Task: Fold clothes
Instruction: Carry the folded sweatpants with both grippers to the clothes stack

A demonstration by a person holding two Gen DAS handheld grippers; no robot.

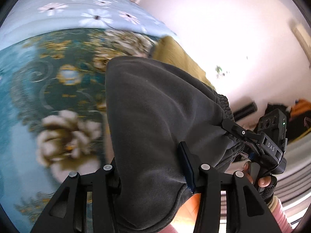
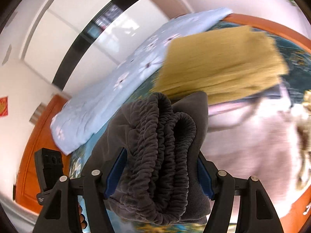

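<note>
A dark grey pair of sweatpants [image 1: 155, 101] hangs folded over above the bed, held at both ends. My left gripper [image 1: 149, 161] is shut on one thick fold of it; only its right finger [image 1: 186, 161] shows, as the cloth covers the other. My right gripper [image 1: 233, 128] pinches the gathered elastic waistband at the right, gripped by a gloved hand [image 1: 262, 182]. In the right wrist view the bunched waistband [image 2: 161, 136] fills the gap between the blue-padded fingers [image 2: 118, 161] of my right gripper [image 2: 160, 159]. The left gripper's body [image 2: 48, 167] shows at lower left.
A teal floral bedspread [image 1: 38, 77] lies below. A folded mustard garment [image 2: 219, 66] rests on it beyond the pants, with a pale pink garment [image 2: 252, 136] to the right. A light blue flowered quilt [image 2: 108, 101] lies along the far side. An orange wooden bed frame [image 2: 262, 23] borders the mattress.
</note>
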